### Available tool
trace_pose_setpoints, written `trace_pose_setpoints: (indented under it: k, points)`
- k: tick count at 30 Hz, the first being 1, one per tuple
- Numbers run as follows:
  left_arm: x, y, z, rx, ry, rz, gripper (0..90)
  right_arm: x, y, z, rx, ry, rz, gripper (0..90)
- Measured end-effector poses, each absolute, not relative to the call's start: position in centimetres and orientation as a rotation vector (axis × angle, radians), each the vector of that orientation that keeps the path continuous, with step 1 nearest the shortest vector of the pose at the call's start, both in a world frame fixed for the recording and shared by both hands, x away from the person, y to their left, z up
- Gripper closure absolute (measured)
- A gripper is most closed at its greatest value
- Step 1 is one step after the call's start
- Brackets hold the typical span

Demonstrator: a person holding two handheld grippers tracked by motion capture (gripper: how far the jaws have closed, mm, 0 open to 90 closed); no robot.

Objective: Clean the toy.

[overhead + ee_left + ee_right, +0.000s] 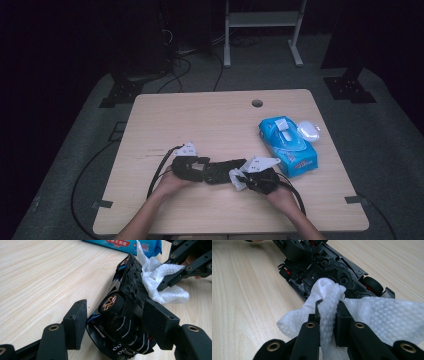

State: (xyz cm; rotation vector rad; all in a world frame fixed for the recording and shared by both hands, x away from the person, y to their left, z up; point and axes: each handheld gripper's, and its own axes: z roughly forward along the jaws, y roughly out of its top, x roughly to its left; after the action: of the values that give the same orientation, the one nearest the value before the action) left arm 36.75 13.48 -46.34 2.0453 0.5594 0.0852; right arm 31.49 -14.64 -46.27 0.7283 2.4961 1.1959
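A black toy car [217, 170] with gold-spoked wheels lies tipped on its side near the table's front edge, its underside [329, 265] turned toward my right gripper. My left gripper [116, 306] grips the car's rear end [125, 327] between its two pads. My right gripper [329, 306] is shut on a bunched white wet wipe [374, 312], and the wipe's tip presses against the car's underside. In the high view the left gripper [197, 167] and the right gripper [240, 179] face each other across the car, with the wipe [236, 180] between them.
A blue pack of wet wipes [290, 145] lies to the right on the wooden table [200, 120], with a small white object [308, 130] at its far right corner. A cable hole [257, 103] sits near the table's back edge. Cables trail off the front left.
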Motion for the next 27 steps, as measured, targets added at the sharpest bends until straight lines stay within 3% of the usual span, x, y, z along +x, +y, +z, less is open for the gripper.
trace_pose_setpoints:
  k: [27]
  points:
    - [35.7, 12.9, -45.7, 2.065, 0.424, 0.278, 43.3, 32.1, -14.9, -46.6, 0.757, 2.452, 1.168, 82.1]
